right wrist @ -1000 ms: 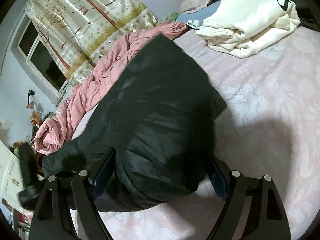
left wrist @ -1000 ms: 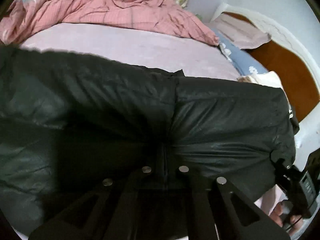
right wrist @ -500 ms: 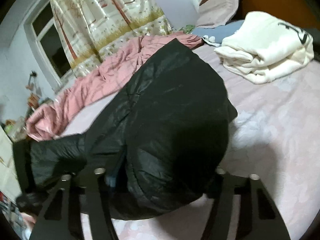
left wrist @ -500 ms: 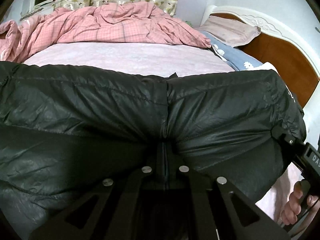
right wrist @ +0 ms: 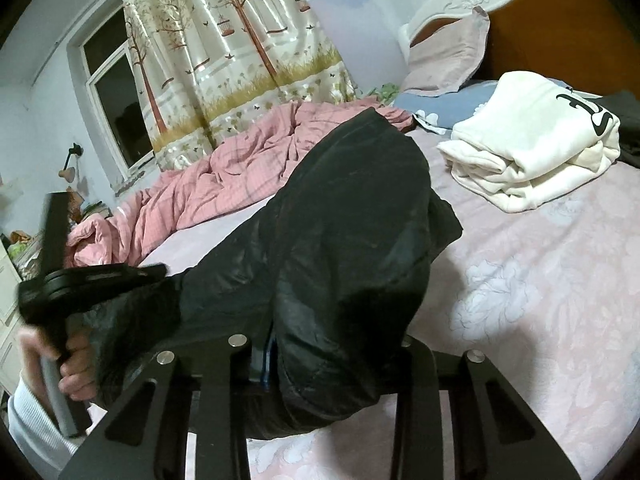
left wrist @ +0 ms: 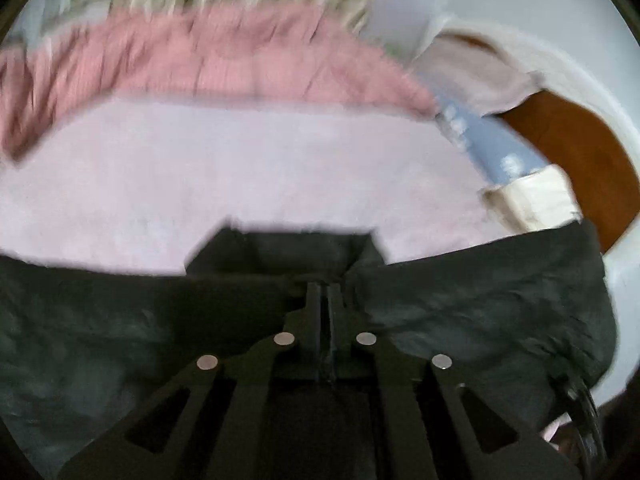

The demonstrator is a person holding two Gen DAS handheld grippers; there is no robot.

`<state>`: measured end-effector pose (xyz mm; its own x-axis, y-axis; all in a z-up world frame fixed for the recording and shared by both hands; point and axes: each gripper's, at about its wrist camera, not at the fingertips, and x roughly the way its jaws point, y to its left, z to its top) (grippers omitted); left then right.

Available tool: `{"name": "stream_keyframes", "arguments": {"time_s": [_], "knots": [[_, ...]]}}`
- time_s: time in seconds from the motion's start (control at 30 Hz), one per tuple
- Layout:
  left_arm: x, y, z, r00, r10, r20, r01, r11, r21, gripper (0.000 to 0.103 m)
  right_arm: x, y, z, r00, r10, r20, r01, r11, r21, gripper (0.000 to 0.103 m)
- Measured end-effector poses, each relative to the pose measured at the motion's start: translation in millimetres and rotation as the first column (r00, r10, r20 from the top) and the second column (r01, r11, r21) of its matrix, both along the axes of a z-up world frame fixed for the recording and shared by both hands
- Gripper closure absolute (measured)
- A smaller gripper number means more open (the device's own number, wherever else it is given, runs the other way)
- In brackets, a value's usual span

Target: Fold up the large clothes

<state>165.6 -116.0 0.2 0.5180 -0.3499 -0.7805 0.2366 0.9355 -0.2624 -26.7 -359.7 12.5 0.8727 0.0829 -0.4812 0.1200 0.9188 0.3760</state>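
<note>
A black puffer jacket (right wrist: 340,248) lies bunched on the pink bed sheet (right wrist: 540,288). My left gripper (left wrist: 325,300) is shut on the jacket's edge (left wrist: 460,308), its fingers pressed together with black cloth between them; the view is blurred. My right gripper (right wrist: 332,356) is wide, with the jacket's folded bulk between its fingers; one finger (right wrist: 260,364) shows at the cloth, the other is hidden behind it. The left gripper also shows in the right wrist view (right wrist: 92,280), held by a hand at the jacket's far end.
A folded cream sweatshirt (right wrist: 532,148) lies near the pillows (right wrist: 444,64) and the wooden headboard (right wrist: 560,40). A pink quilt (right wrist: 224,176) is heaped along the far side under the curtain (right wrist: 224,52) and window (right wrist: 116,100).
The left gripper has dropped and swung, so more of the bed sheet shows above the jacket edge. The jacket has sunk lower in the left view. The right gripper has closed in a little on the bulk.
</note>
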Motion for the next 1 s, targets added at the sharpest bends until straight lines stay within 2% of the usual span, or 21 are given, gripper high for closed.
{"name": "stream_keyframes", "arguments": {"time_s": [0.07, 0.1, 0.17, 0.23, 0.4, 0.47, 0.57, 0.63, 0.7, 0.77, 0.83, 0.9, 0.93, 1.0], "knots": [[12.6, 4.9, -33.6, 0.996, 0.041, -0.085, -0.046, 0.997, -0.066, 0.1, 0.3, -0.6, -1.9, 1.0, 0.01, -0.003, -0.01, 1.0, 0.009, 0.068], [12.5, 3.7, -43.0, 0.995, 0.032, -0.089, -0.038, 0.997, -0.072, 0.1, 1.3, 1.5, -2.1, 1.0, 0.015, -0.003, -0.015, 1.0, 0.005, 0.068], [5.5, -0.3, -39.2, 0.999, 0.009, -0.039, -0.01, 1.0, -0.019, 0.1, 1.8, 4.0, -0.7, 1.0, 0.014, 0.002, -0.014, 1.0, -0.012, 0.068], [-2.9, -0.1, -29.5, 1.0, 0.013, 0.001, -0.013, 1.0, 0.0, 0.1, 0.2, 3.7, 1.0, 1.0, 0.016, 0.015, -0.016, 1.0, -0.014, 0.068], [-59.5, 10.6, 8.3, 0.992, -0.064, 0.107, 0.072, 0.995, -0.076, 0.101, -1.1, -1.1, 0.2, 1.0, 0.022, 0.014, -0.022, 1.0, 0.002, 0.068], [-84.2, 6.2, 11.9, 0.991, -0.095, 0.089, 0.101, 0.993, -0.061, 0.101, 0.5, -0.6, 0.0, 1.0, 0.018, 0.009, -0.018, 1.0, 0.0, 0.068], [-107.5, 2.5, -1.9, 0.991, -0.13, 0.037, 0.132, 0.99, -0.056, 0.101, 0.5, 1.5, 1.8, 1.0, 0.015, 0.012, -0.015, 1.0, 0.007, 0.068], [-109.5, -1.3, -21.7, 0.992, -0.125, 0.036, 0.125, 0.992, 0.004, 0.101, -0.9, 6.1, 4.1, 0.999, 0.031, 0.024, -0.031, 1.0, 0.004, 0.068], [-103.7, 2.6, -35.5, 0.995, -0.097, 0.002, 0.097, 0.994, -0.043, 0.1, -5.0, 15.6, 8.2, 0.998, 0.054, 0.044, -0.053, 0.998, -0.028, 0.068], [-101.2, 5.8, -33.6, 0.997, -0.08, -0.005, 0.079, 0.994, -0.079, 0.1, -9.6, 22.0, 13.3, 0.996, 0.062, 0.07, -0.057, 0.996, -0.066, 0.068], [-103.9, 6.7, -29.7, 0.996, -0.091, 0.01, 0.091, 0.993, -0.075, 0.1, -14.2, 18.7, 18.6, 0.992, 0.077, 0.098, -0.076, 0.997, -0.018, 0.069], [-111.8, 14.2, -17.7, 0.994, -0.106, 0.03, 0.108, 0.988, -0.114, 0.1, -17.2, 15.4, 23.0, 0.991, 0.075, 0.107, -0.075, 0.997, -0.001, 0.071], [-117.9, 23.1, -8.7, 0.993, -0.107, 0.054, 0.113, 0.984, -0.141, 0.1, -21.2, 13.3, 28.0, 0.99, 0.064, 0.122, -0.063, 0.998, -0.006, 0.072], [-133.3, 44.0, 12.3, 0.989, -0.061, 0.132, 0.079, 0.988, -0.132, 0.1, -28.8, 3.9, 37.5, 0.99, 0.02, 0.139, -0.02, 1.0, -0.005, 0.073]]}}
